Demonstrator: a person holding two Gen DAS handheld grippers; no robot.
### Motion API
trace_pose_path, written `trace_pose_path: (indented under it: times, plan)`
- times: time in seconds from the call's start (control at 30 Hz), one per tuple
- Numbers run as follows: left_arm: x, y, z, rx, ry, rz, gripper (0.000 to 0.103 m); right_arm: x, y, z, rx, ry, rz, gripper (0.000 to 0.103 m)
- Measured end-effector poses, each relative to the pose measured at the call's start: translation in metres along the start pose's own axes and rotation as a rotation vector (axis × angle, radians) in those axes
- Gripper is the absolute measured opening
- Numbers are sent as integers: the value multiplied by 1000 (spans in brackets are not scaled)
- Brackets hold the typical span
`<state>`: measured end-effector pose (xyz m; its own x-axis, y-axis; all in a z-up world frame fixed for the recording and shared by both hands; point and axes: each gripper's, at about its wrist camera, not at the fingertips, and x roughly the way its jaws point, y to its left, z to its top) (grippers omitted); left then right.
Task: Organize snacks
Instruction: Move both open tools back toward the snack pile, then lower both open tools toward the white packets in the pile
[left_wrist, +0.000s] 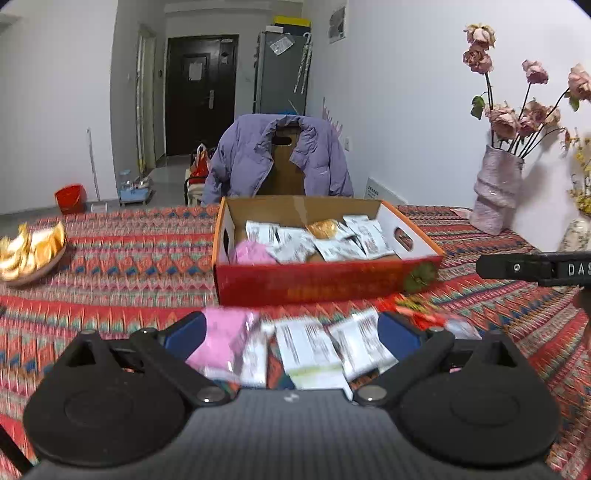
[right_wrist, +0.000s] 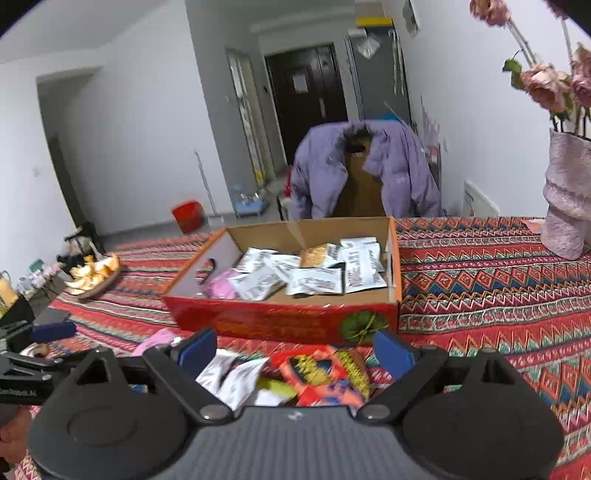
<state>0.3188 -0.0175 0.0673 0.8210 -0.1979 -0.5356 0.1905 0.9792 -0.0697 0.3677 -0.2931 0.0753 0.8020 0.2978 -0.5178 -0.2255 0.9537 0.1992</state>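
Your left gripper (left_wrist: 291, 328) and right gripper (right_wrist: 295, 349) both hang with jaws apart, gripping nothing, above loose snack packets (left_wrist: 314, 347) on the patterned tablecloth (left_wrist: 122, 273), just before the red cardboard box (left_wrist: 325, 284) holding more packets.

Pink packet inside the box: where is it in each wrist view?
Left wrist: pink packet in the box's near-left corner, centre-left of frame.
Right wrist: pink packet in the same corner, left of centre.
Shared landmark: the green emblem on the box's red front.
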Motion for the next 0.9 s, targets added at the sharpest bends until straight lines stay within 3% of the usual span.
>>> trace_pose_path:
  times: [0.27,0.5,0.9]
  plan:
    - [-62,-8,-57,-26,-20,5,102,-60,40,-62,-110,-53,-41,92]
    - [-96,-3,-89,-42,-9,38,102,-90,70,-117,-186,-38,-91,92]
    - [-93,2,-97,-42,16,40,102,-88,88,-130,-211,-31,-65,92]
